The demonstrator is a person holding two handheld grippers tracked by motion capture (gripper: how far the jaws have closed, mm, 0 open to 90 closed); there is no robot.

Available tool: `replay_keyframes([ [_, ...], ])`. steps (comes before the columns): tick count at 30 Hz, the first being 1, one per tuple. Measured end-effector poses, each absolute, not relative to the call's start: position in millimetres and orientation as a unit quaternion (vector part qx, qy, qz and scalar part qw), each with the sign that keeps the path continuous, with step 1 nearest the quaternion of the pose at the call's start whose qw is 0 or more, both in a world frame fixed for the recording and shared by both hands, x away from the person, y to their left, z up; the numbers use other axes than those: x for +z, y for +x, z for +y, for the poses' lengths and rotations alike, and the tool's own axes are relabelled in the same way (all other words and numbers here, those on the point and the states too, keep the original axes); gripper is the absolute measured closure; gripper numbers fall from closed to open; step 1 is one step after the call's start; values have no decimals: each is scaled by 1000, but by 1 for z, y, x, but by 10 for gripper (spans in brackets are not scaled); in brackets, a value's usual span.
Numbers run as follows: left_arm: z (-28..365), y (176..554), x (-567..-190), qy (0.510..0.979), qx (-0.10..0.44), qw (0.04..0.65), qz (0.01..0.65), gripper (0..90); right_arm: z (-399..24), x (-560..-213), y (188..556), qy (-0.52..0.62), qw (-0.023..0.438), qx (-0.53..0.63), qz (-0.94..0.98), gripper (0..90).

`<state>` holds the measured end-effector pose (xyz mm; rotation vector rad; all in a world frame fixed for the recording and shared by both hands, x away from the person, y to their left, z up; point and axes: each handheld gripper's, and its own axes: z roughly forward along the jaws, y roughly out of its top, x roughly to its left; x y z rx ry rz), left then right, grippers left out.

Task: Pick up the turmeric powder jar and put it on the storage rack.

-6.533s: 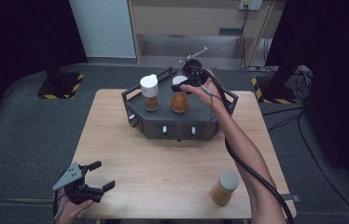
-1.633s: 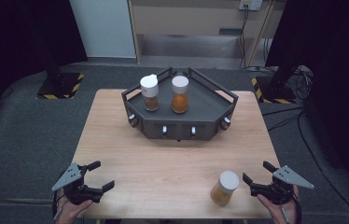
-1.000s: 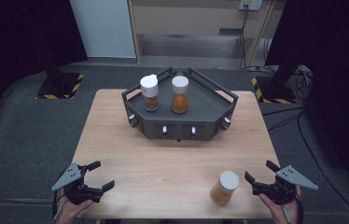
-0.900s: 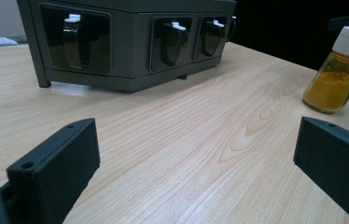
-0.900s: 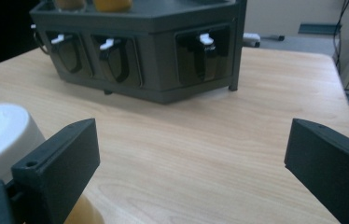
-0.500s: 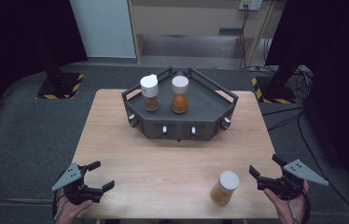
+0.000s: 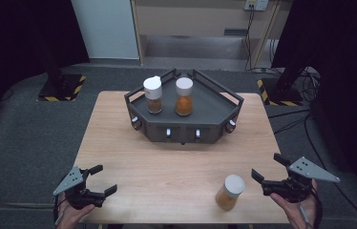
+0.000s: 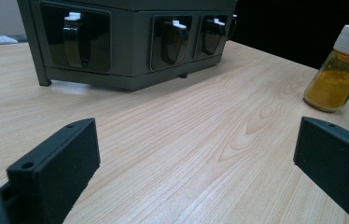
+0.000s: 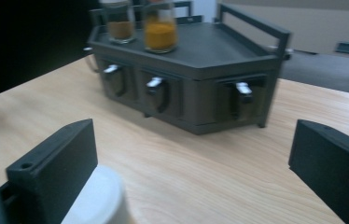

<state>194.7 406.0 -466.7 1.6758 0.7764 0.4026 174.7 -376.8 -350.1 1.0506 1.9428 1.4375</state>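
Spice jar waited just left of the open right gripper.
The left gripper (image 7: 92,182) rested spread and empty; the jar (image 7: 229,192) stood beside the right gripper (image 7: 269,172), jaws wide. Best to centre both fingers around its body before closing.

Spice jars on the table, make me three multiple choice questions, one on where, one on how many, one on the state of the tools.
1. Where does the lone white-capped jar of orange powder stand?
A. on the wooden table near the right tool
B. on the rack
C. on the floor

2. How many white-capped jars stand on the dark grey metal rack?
A. one
B. two
C. three

3. How is the right tool?
A. shut on the jar
B. shut, empty
C. open, empty

Answers: 1 A, it stands on bare wood beside that tool. 2 B, the high view shows a pair on top. 3 C, its jaws stand wide apart with nothing between.
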Motion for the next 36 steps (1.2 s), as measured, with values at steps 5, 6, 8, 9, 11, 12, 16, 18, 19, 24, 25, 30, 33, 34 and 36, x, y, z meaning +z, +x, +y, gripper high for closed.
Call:
replay_keyframes([
  [5, 406, 195, -467, 718, 172, 586, 333, 0, -368, -340, 171, 365, 240, 529, 728, 28],
  [6, 406, 195, -467, 718, 172, 586, 333, 0, -366, -339, 170, 361, 237, 528, 731, 28],
  [8, 406, 195, -467, 718, 172, 586, 334, 0, -362, -339, 170, 355, 227, 529, 737, 29],
  [9, 406, 195, -467, 718, 172, 586, 334, 0, -360, -338, 170, 352, 223, 527, 741, 29],
  [11, 406, 195, -467, 719, 172, 586, 333, 0, -356, -339, 171, 346, 215, 524, 748, 32],
  [12, 406, 195, -467, 719, 172, 586, 333, 0, -354, -340, 172, 344, 210, 522, 752, 37],
  [16, 406, 195, -467, 718, 173, 586, 333, 0, -346, -346, 175, 337, 197, 513, 764, 45],
  [18, 406, 194, -467, 718, 173, 586, 333, 0, -343, -350, 176, 338, 191, 510, 768, 48],
  [19, 406, 194, -467, 718, 173, 586, 333, 0, -342, -352, 178, 339, 186, 509, 769, 50],
  [24, 406, 195, -467, 718, 172, 586, 333, 0, -337, -364, 184, 343, 167, 504, 775, 61],
  [25, 406, 195, -467, 719, 172, 586, 333, 0, -336, -367, 185, 344, 165, 503, 776, 66],
  [30, 406, 195, -467, 718, 172, 586, 333, 0, -333, -380, 189, 351, 154, 501, 776, 96],
  [33, 406, 195, -467, 718, 172, 586, 333, 0, -332, -387, 192, 355, 146, 501, 776, 118],
  [34, 406, 195, -467, 719, 172, 586, 333, 0, -332, -389, 193, 355, 144, 501, 776, 133],
  [36, 406, 195, -467, 719, 171, 586, 333, 0, -331, -393, 192, 355, 147, 499, 776, 167],
])
